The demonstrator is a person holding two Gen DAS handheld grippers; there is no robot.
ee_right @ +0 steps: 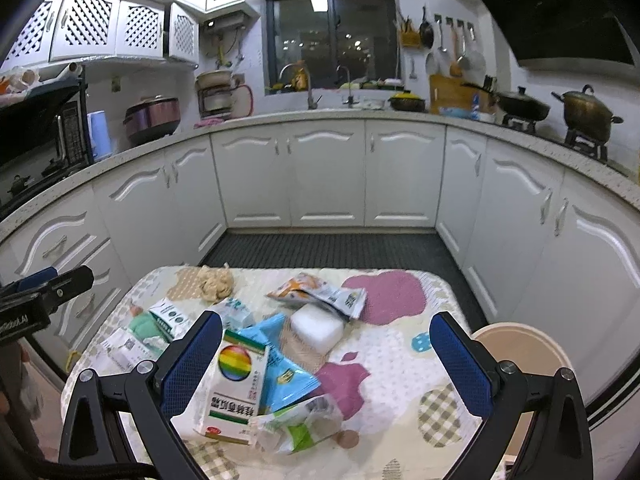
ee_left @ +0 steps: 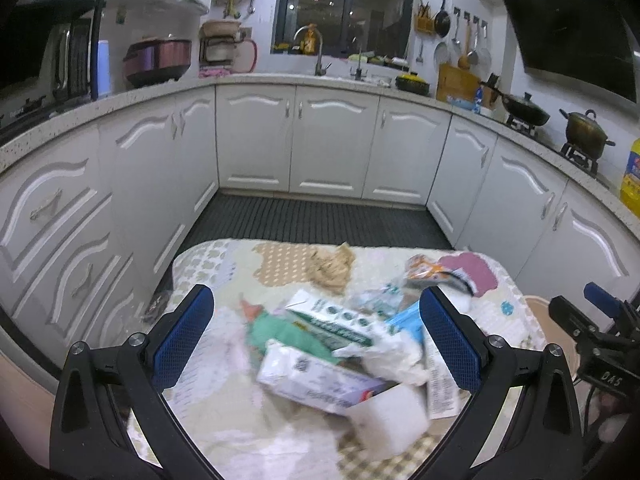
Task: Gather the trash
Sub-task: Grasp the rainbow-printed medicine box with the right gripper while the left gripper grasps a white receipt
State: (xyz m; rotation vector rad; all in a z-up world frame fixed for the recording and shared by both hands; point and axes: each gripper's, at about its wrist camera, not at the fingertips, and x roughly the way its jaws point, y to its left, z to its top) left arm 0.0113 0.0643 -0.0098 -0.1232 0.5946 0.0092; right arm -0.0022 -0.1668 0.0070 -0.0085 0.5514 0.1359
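Right wrist | both grippers (ee_right: 326,364) (ee_left: 316,332) spread wide, empty | glossy wrappers, rainbow box (ee_right: 236,384), foam block (ee_right: 316,326) on quilted cloth (ee_right: 400,360)

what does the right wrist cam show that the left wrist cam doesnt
Only the right wrist view shows the box with the rainbow circle sharply, the white lattice cabinet doors, and most of the round beige bin beside the table.

Only the left wrist view shows the yellow oil bottle on the counter, and a blurred white box close between its fingers.

Both show the patterned tablecloth, the crumpled brown paper, the white foam block, the sink window, and both grippers open, left gripper, right gripper.
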